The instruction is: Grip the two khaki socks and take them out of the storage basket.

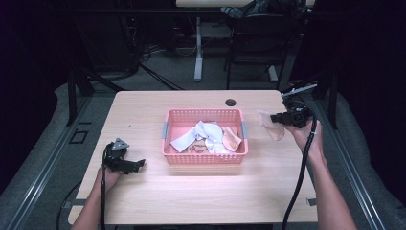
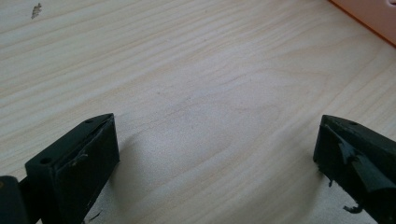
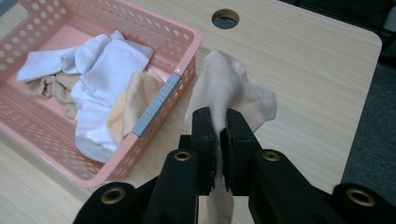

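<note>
The right claw [image 3: 218, 140] is clamped on a beige sock [image 3: 229, 88] held just off the right side of the pink basket [image 1: 205, 157] of socks mid-worktop [image 1: 143, 201], while the left claw [image 1: 131, 165] sits wide open and empty near left.

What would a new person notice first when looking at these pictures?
The eye goes first to the pink basket in the middle of the wooden table, with white socks and beige ones piled inside. Next comes the beige sock pinched in the right gripper and hanging just outside the basket's right end. The left gripper is open over bare wood near the table's left side.
</note>
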